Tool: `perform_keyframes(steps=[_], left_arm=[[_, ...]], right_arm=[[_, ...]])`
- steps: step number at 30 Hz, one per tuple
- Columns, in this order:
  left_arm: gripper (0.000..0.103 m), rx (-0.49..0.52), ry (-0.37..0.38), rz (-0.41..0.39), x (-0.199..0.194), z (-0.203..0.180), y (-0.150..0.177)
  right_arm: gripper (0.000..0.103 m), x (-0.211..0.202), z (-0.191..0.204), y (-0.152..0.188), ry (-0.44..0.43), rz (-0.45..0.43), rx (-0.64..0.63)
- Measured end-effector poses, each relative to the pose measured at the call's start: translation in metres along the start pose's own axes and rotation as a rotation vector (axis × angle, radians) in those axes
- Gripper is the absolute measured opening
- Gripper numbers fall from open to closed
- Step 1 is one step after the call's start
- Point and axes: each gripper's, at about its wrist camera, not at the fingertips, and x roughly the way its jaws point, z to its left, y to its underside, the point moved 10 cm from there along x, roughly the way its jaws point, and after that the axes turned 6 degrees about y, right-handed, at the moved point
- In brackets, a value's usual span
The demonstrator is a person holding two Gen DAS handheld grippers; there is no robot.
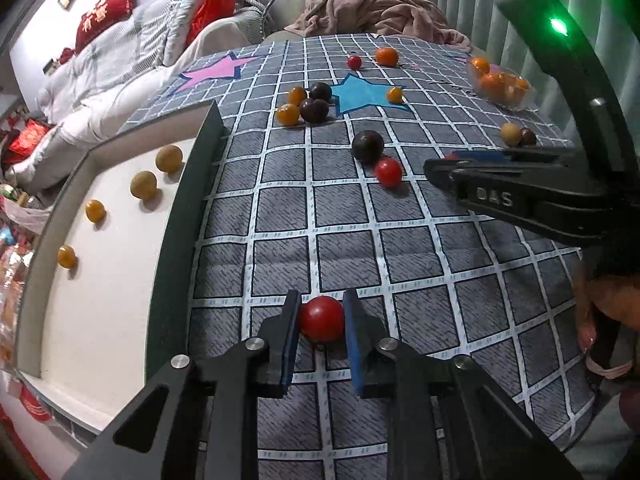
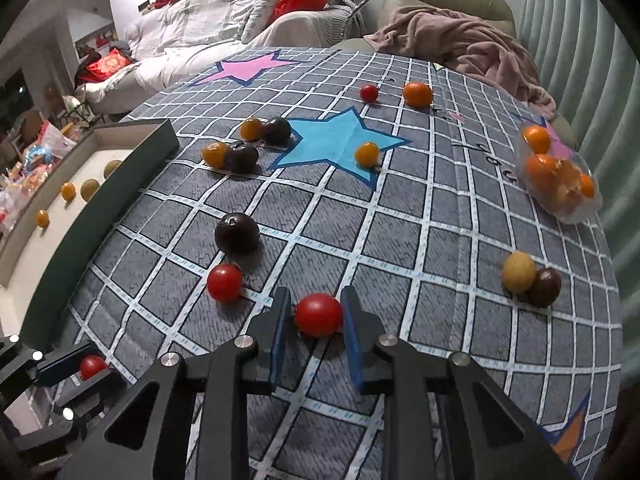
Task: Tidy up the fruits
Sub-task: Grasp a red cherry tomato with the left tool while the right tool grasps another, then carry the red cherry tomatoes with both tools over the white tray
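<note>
My left gripper (image 1: 321, 318) is shut on a red cherry tomato (image 1: 321, 319) just above the checked cloth; it also shows in the right wrist view (image 2: 93, 366). My right gripper (image 2: 318, 316) is shut on another red cherry tomato (image 2: 319, 315), low over the cloth. A white tray with dark walls (image 1: 188, 184) lies at the left and holds several yellow and tan fruits (image 1: 144, 185). Loose fruits lie on the cloth: a dark plum (image 2: 237, 233), a red tomato (image 2: 225, 282), orange fruits (image 2: 367, 154) and more plums (image 2: 240, 157).
A clear plastic container (image 2: 560, 176) with orange fruits sits at the far right. A tan fruit and a brown one (image 2: 532, 280) lie at the right. A pink blanket (image 2: 460, 52) and a sofa lie beyond the table's far edge.
</note>
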Motion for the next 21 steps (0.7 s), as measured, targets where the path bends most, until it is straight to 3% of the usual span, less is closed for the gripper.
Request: perform_keyframes(steps=[9, 21], left_arm=[[0.022, -0.012, 0.03, 0.019, -0.001, 0.0, 0.002], [0.022, -0.013, 0.053, -0.015, -0.025, 0.001, -0.009]], right_arm=[[0.028, -0.017, -0.022, 0.021, -0.09, 0.028, 0.135], [0.028, -0.045, -0.02, 0.022, -0.105, 0.023, 0.151]])
